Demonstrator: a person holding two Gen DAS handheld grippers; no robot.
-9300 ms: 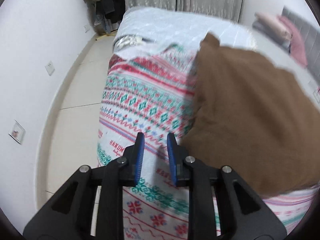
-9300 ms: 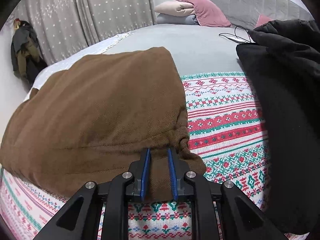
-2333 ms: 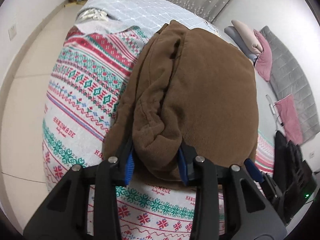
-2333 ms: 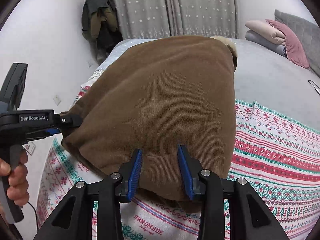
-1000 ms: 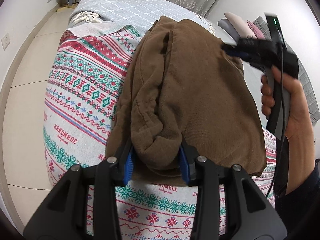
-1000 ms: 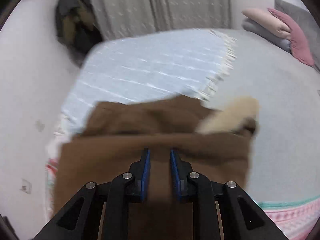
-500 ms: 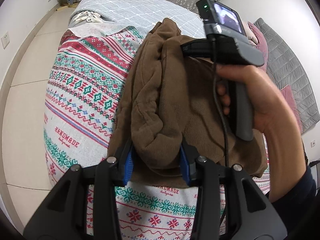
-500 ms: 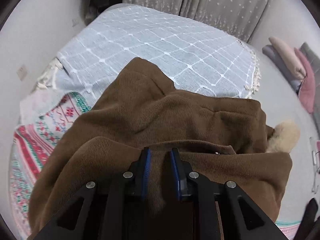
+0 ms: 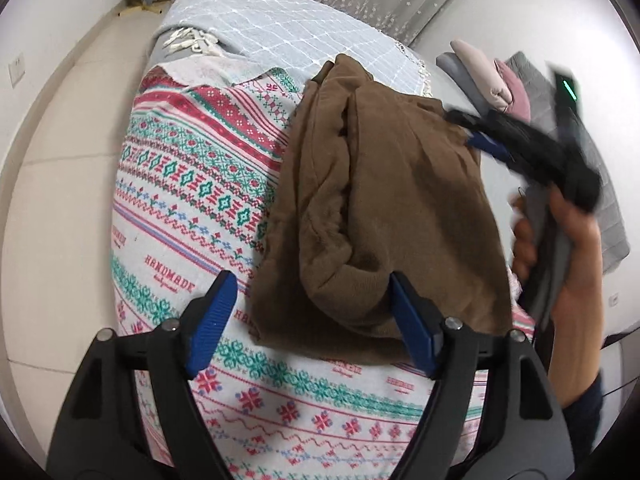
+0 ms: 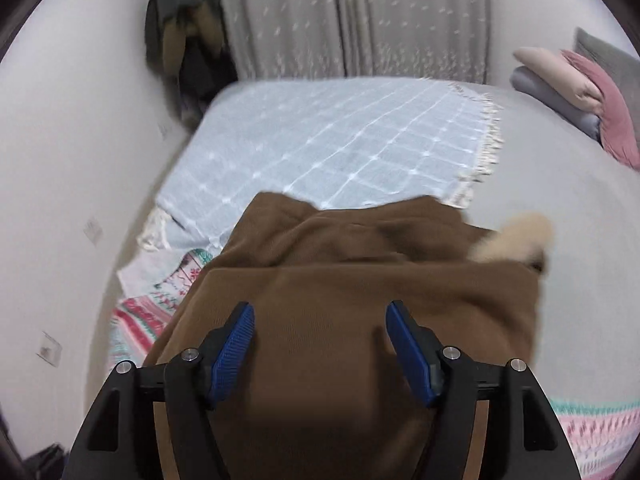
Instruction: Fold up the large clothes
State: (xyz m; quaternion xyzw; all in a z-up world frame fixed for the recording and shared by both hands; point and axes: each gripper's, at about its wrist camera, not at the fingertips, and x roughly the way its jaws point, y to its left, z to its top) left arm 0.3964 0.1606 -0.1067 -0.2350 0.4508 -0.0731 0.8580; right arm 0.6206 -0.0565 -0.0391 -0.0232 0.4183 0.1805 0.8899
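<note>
behind everything hangs a grey dotted curtain (image 10: 360, 16), and below it a wide bed (image 10: 560, 208) fills the room. on the bed lie a pale blue checked throw (image 10: 320, 148) and, nearer to the cameras, a knitted blanket (image 9: 192, 184) with red and green patterns. the brown garment (image 9: 384, 208) rests folded on this blanket, its far end over the edge of the blue throw. a cream furry trim (image 10: 516, 240) shows at its far right corner in the right wrist view.

the left gripper (image 9: 312, 328) is opening; the thick near fold of the garment lies between its blue pads. the left pad is clearly apart from the cloth, while the right pad is just beside it, so the fold is released. the right gripper (image 10: 320, 348) is also opening and hangs over the flat brown cloth, its pads not pressing on it. in the left wrist view the right gripper appears blurred at the far right side of the garment, carried by a hand (image 9: 568, 248). some pillows (image 10: 576, 92) are stacked at the head of the bed.
</note>
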